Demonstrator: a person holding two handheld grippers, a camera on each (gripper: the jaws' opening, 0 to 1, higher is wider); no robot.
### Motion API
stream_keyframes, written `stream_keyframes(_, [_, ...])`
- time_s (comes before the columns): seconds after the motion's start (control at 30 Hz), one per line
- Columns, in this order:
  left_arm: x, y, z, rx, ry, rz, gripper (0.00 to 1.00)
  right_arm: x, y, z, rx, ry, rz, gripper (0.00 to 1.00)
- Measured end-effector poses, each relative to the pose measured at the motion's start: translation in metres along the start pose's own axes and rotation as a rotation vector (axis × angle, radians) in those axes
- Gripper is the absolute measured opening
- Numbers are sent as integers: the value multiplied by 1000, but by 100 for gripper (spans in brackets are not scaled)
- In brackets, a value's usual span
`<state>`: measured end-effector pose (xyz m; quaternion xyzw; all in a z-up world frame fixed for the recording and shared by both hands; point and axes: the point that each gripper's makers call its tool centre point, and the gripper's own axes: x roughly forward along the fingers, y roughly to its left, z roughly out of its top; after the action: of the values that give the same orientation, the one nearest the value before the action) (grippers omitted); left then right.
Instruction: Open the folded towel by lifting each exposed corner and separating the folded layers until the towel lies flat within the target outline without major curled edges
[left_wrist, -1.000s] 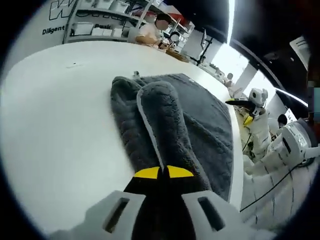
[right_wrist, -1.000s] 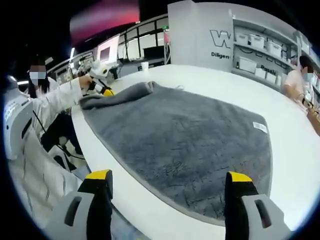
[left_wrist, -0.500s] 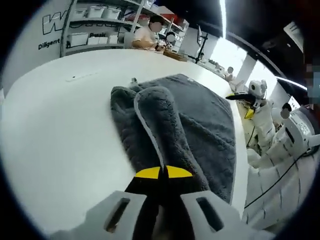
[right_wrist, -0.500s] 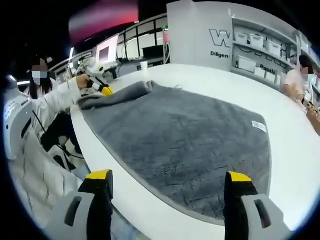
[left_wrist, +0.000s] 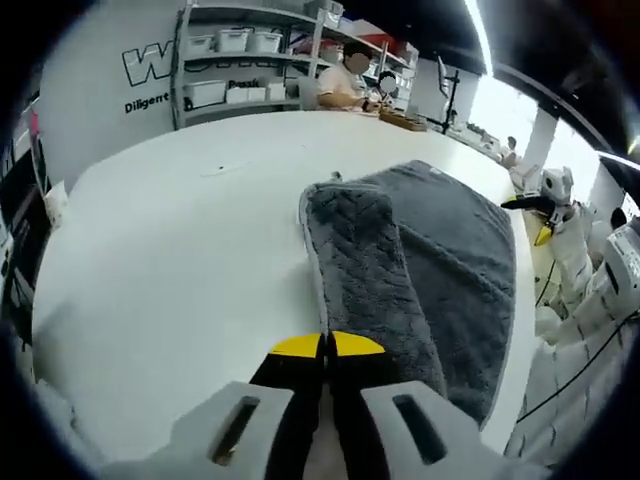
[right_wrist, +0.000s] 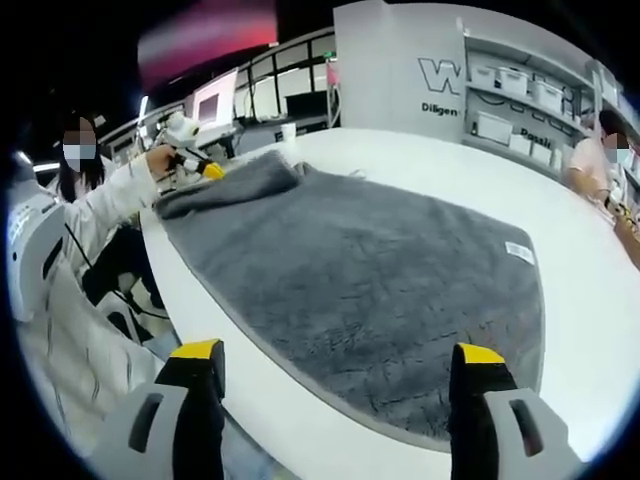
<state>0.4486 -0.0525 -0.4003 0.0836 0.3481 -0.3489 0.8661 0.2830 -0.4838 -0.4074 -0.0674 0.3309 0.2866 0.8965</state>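
Note:
A dark grey towel (right_wrist: 370, 270) lies spread on the white table (right_wrist: 500, 190), with a small white label (right_wrist: 519, 253) near its far right edge. My left gripper (left_wrist: 328, 345) is shut on one corner of the towel (left_wrist: 395, 265) and holds it raised, so a folded strip runs from its yellow-tipped jaws back to the flat part. In the right gripper view that same left gripper (right_wrist: 205, 168) shows at the towel's far left corner, held by a person's hand. My right gripper (right_wrist: 335, 365) stands open above the near edge of the table, nothing between its jaws.
White shelves with bins (left_wrist: 235, 70) stand behind the table, and a person (left_wrist: 345, 80) sits at its far side. The person holding the grippers, in a white sleeve (right_wrist: 95, 215), stands at the table's left edge. Bare tabletop (left_wrist: 170, 260) extends left of the towel.
The left gripper has pulled the towel corner up and back, stretching the bunched fold into a flatter, longer strip. The right gripper has stayed still and open.

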Motion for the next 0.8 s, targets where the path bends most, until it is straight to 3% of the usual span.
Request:
stream_keyframes(0.17, [-8, 24, -3, -13, -13, 97, 1, 1, 1, 1, -2, 1, 1, 93])
stream_keyframes(0.33, [-11, 40, -7, -11, -18, 151, 1, 1, 2, 0, -5, 3, 3, 93])
stream_keyframes(0.43, [-14, 54, -12, 23, 7, 222, 1, 1, 2, 0, -4, 6, 3, 93])
stream_keyframes(0.57, [-14, 61, -15, 17, 9, 246, 1, 1, 2, 0, -4, 7, 1, 93])
stream_keyframes(0.8, [-16, 78, -30, 41, 68, 326, 1, 1, 2, 0, -8, 10, 2, 93])
